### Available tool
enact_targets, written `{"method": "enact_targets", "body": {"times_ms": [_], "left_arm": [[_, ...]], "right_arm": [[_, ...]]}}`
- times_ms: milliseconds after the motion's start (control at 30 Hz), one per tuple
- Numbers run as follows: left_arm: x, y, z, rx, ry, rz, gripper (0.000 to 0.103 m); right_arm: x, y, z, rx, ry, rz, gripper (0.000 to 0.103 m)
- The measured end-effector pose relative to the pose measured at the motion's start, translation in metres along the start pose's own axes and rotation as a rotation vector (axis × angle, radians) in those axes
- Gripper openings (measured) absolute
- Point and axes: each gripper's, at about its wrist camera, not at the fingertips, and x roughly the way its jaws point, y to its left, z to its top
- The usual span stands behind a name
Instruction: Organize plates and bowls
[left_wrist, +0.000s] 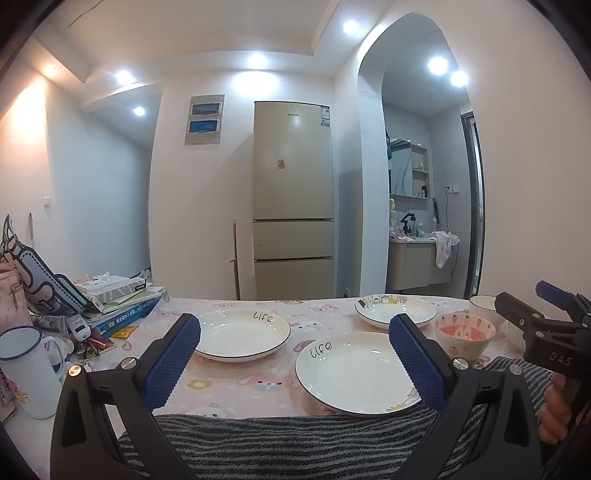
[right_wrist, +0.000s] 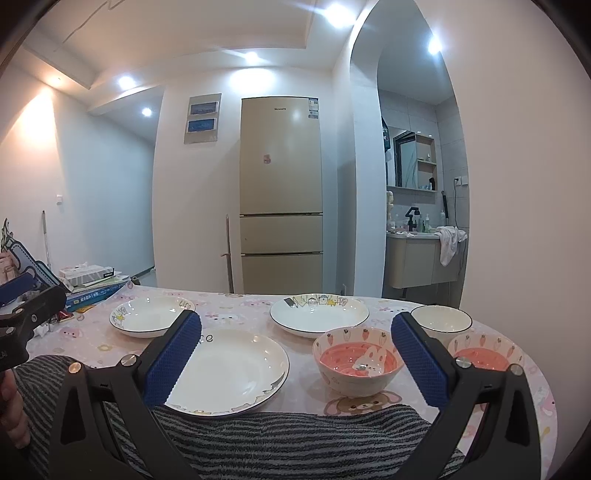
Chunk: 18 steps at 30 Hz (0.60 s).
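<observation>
Stock on the pink tablecloth, placed relative to the near plate:

- Near plate: at your edge of the table, partly over the striped towel.
- Second plate: just behind it, to the left.
- Third plate: behind it, to the right.
- Pink bowl: just right of it.
- Second pink bowl and white bowl: farther right.

Your left gripper hangs above the table edge, jaws wide apart, empty; the near plate lies ahead, toward its right finger. Your right gripper is likewise spread and empty; the near plate sits at its left finger, the pink bowl between the two. The plates are round, so no axis matters. Judged: left hand suits the plates, right hand the bowls.
</observation>
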Motion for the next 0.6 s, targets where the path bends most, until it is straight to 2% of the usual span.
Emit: {"method": "enact_targets", "body": {"times_ms": [600], "left_arm": [[-0.0017,0.0010,0.0027,0.000,0.011,0.002,0.103]], "right_arm": [[-0.0042,-0.0009,-0.0009,0.011,-0.025,0.003,0.103]]}}
